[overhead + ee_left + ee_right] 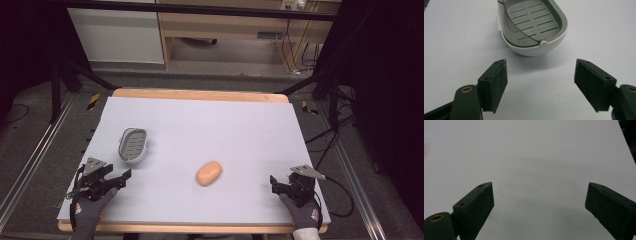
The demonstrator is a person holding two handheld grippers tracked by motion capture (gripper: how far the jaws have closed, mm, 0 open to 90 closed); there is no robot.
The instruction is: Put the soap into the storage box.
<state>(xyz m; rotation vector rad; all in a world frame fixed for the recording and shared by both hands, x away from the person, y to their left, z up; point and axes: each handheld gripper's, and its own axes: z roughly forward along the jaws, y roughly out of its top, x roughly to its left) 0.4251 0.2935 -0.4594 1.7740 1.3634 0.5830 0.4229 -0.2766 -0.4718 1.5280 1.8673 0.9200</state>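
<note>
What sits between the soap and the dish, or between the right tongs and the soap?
Nothing visible does. The soap lies alone on the white mat, with bare mat between it and the dish to its left. The open right tongs also have bare mat across to the soap.

no text, label, brand, number or sign can be read anywhere; the soap dish [534, 25] shows plain grey and white plastic with slots and no marking; the orange soap [209, 173] at the centre of the frame carries no stamp that can be made out; the pale table cover [200, 125] is blank; a small pale plate [270, 35] on the wooden furniture at the upper right of the frame may be a label, but it is too small to read; the black and yellow pieces [93, 101] on the floor bear stripes only, no letters
</note>
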